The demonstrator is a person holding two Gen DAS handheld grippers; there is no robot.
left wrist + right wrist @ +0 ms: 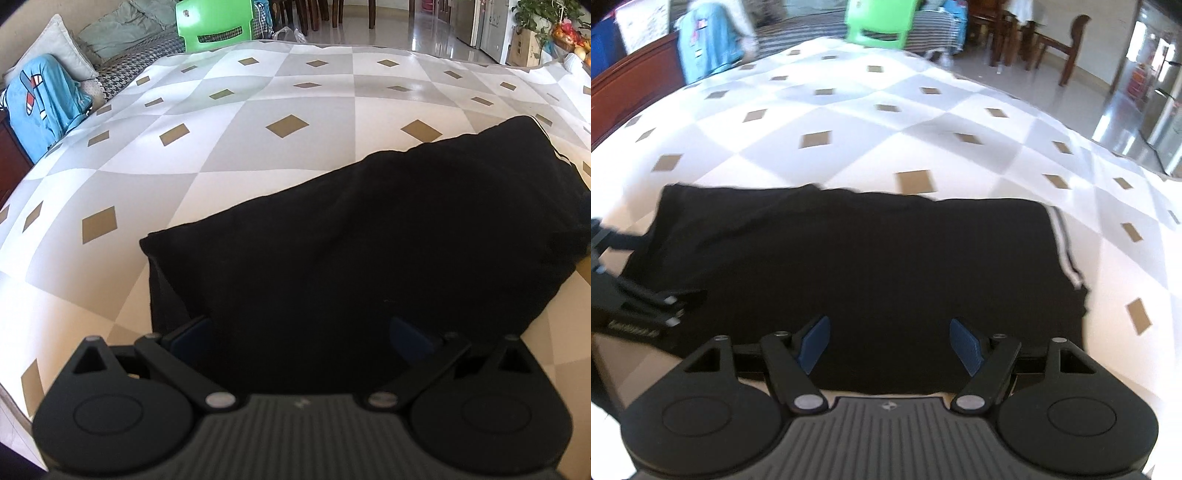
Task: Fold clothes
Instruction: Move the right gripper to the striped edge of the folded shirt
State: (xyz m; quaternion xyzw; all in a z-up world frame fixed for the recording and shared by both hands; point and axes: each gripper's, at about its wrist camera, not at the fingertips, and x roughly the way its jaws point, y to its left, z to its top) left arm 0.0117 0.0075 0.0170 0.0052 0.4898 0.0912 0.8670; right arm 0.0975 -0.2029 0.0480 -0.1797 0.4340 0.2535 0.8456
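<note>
A black garment is shown lying folded into a broad rectangle on the diamond-patterned surface, filling the lower centre of both views. White stripe trim is seen along its right edge in the right wrist view; the fabric is otherwise plain and dark, with soft wrinkles toward the upper left corner, which looks less square than the rest.

The right gripper is held above the near edge of the cloth, its blue fingers spread apart with nothing pinched between them. The left gripper is set low over the garment's near left portion; its fingers appear spread, and whether cloth is caught between them cannot be told against the dark fabric. It is also seen at the left edge of the right wrist view.

The step in hand is judged to be the next fold. Both near corners would best be gripped at matching points and all layers taken together, so that edges stay aligned and the stripe trim is not skewed.
</note>
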